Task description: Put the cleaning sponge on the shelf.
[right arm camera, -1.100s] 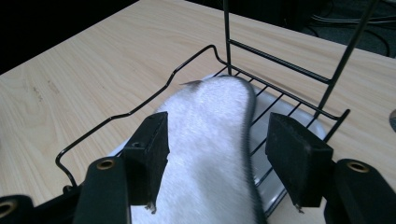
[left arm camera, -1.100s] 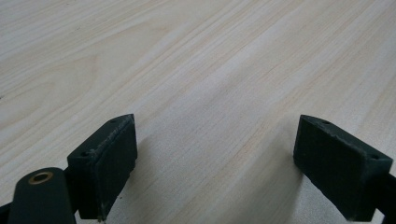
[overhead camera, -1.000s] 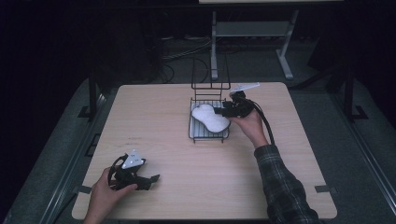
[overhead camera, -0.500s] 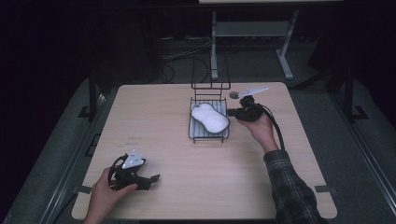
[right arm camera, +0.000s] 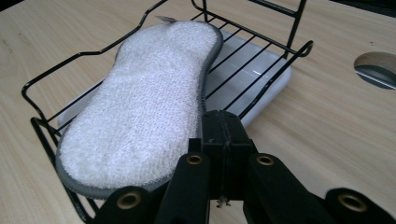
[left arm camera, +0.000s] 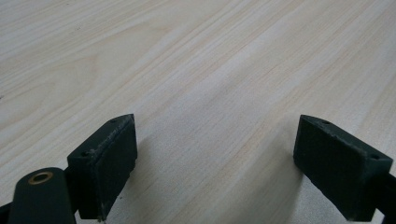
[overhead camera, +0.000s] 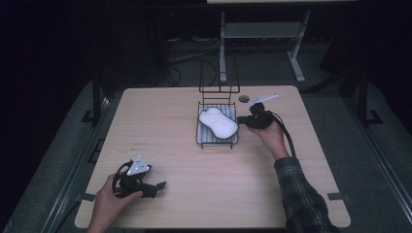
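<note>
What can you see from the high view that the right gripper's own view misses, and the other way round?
The high view takes in the whole table, the person's hands and the left gripper resting open near the front edge. The right gripper view shows up close that the right gripper has its jaws pressed together beside the sponge's grey edge, and the sponge's woven texture. Both share the white sponge lying in the black wire rack.

High overhead, two close table-level views
</note>
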`<state>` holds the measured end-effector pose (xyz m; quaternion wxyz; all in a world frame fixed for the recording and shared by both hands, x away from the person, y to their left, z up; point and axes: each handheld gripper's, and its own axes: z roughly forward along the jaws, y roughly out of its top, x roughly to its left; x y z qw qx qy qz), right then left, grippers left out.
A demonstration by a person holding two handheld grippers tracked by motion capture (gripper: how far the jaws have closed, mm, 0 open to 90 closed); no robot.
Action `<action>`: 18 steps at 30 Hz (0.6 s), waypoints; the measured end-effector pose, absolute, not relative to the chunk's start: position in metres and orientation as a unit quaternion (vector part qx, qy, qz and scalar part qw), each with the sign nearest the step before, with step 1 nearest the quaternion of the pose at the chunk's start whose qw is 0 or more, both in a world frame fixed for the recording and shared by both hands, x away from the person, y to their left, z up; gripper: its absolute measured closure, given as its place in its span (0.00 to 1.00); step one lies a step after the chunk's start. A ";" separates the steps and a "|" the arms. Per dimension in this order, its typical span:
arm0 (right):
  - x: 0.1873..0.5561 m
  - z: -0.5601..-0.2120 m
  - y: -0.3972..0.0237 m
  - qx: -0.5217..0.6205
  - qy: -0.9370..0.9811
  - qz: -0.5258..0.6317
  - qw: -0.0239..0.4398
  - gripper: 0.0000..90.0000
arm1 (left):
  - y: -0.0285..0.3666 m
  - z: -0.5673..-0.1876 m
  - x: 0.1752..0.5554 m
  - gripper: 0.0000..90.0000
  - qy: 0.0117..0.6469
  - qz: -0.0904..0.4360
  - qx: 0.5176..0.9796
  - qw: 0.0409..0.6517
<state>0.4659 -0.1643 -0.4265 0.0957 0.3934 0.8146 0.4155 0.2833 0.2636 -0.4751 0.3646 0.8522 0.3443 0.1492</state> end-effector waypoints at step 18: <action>0.446 -0.424 -0.143 0.340 0.841 0.413 0.075 0.99 | 0.264 -0.475 0.283 0.14 0.344 0.149 0.852 0.365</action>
